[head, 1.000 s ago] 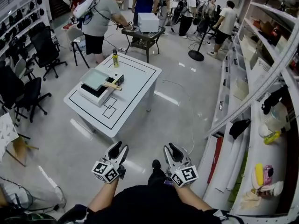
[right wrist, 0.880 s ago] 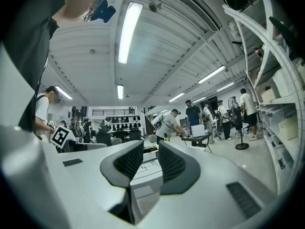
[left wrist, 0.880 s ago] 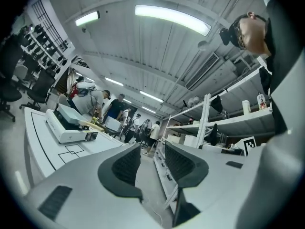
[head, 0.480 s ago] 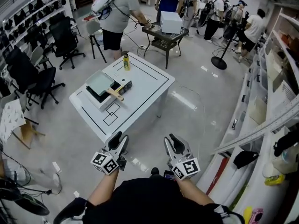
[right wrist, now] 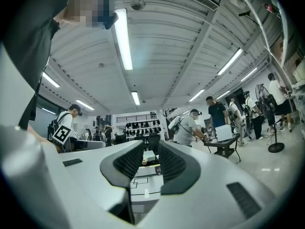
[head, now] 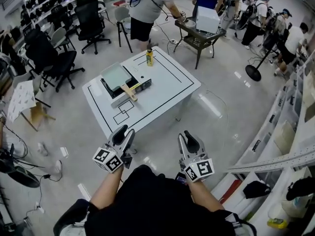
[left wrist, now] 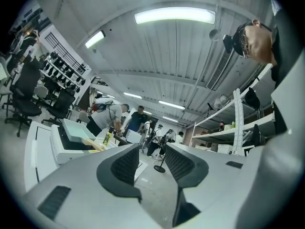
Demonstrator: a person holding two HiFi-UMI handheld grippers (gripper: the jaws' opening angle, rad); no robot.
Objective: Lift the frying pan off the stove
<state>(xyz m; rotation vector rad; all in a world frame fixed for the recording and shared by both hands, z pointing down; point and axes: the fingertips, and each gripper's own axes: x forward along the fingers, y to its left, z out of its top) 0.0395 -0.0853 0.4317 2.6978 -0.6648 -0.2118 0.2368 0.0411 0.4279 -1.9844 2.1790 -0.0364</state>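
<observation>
1. Frying pan is seen resting on the stove, on the white table.
2. Left gripper and right gripper are held apart from the table, jaws spread, nothing gripped.

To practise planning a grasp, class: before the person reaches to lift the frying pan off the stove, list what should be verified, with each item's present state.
1. Left gripper jaws apart, nothing between them: ok.
2. Right gripper jaws apart, nothing between them: ok.
3. Frying pan sits on the stove, wooden handle pointing to the near side: ok.
4. Grippers close enough to grasp: not ok, both are well short of the pan.
5. Bottle stands apart from the stove: ok.
6. Pan hot or not: cannot tell.
</observation>
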